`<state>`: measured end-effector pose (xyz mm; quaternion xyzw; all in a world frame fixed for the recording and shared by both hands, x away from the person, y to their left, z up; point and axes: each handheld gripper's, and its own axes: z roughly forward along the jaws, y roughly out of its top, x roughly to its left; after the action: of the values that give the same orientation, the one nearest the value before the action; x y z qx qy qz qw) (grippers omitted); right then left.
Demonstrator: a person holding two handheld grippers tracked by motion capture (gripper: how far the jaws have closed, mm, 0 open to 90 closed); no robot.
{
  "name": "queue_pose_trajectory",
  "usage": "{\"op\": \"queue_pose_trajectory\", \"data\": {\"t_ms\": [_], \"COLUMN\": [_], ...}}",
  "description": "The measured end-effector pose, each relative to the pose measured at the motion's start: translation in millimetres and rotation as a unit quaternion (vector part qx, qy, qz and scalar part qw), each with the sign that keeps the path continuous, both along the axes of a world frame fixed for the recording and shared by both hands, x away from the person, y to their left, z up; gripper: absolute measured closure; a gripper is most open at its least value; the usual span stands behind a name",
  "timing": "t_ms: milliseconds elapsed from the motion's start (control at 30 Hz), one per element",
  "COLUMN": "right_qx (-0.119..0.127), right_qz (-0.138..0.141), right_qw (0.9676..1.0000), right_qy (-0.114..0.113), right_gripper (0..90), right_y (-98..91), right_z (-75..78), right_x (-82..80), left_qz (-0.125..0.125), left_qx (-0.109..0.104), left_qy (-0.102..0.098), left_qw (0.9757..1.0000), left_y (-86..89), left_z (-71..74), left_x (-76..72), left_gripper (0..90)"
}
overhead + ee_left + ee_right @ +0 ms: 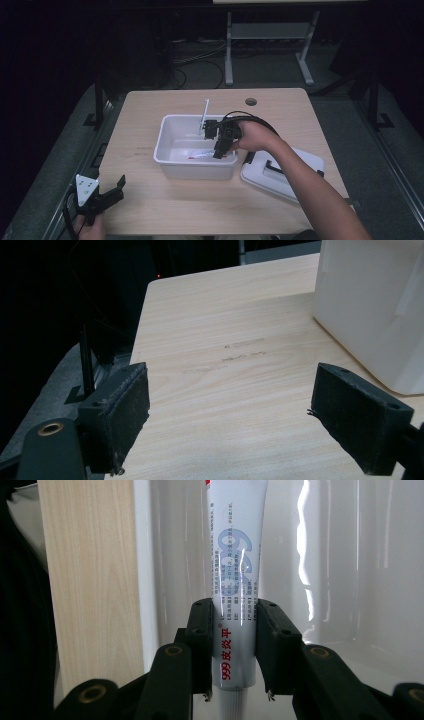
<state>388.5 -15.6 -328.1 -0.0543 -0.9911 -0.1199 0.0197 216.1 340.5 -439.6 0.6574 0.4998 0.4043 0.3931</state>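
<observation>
A white tube with red and blue print [235, 580] is clamped between the pads of my right gripper [234, 645], which is shut on it. This gripper [220, 150] reaches down into a white plastic bin [167, 160] in the middle of the table, and the tube [202, 154] lies low over the bin's floor. My left gripper [107, 192] rests at the table's front left corner, apart from the bin. Its jaws stand wide open over bare wood [230, 400] with nothing between them.
The bin's white lid [300, 165] with a dark handle lies on the table to the right of the bin. A thin white stick [205, 112] leans up from the bin's far wall. A round cable hole [251, 101] sits near the table's far edge.
</observation>
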Motion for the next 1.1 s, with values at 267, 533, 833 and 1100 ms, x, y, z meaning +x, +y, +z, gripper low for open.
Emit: {"op": "queue_pose_trajectory", "data": {"t_ms": [267, 533, 833, 1100], "right_qx": [-0.011, -0.012, -0.015, -0.017], "right_qz": [-0.002, -0.004, -0.006, -0.009], "right_qw": [0.9999, 0.9998, 0.9996, 0.9993], "right_qy": [0.009, 0.018, 0.024, 0.031], "right_gripper": [69.6, 69.6, 69.6, 69.5], "right_y": [4.4, 6.1, 7.8, 11.1], "right_z": [-12.8, -23.3, -30.7, -37.2], "right_x": [3.6, 7.2, 10.4, 11.5], "left_qz": [0.001, 0.002, 0.002, 0.003], "left_qx": [-0.003, -0.002, -0.002, -0.002], "left_qy": [0.000, 0.001, 0.001, -0.001], "left_qw": [1.0000, 1.0000, 1.0000, 1.0000], "left_y": [1.2, 1.6, 1.3, 1.9], "left_z": [0.0, 0.0, 0.1, 0.3], "left_x": [-0.3, -0.6, -0.7, -1.0], "left_gripper": [15.0, 15.0, 15.0, 15.0]}}
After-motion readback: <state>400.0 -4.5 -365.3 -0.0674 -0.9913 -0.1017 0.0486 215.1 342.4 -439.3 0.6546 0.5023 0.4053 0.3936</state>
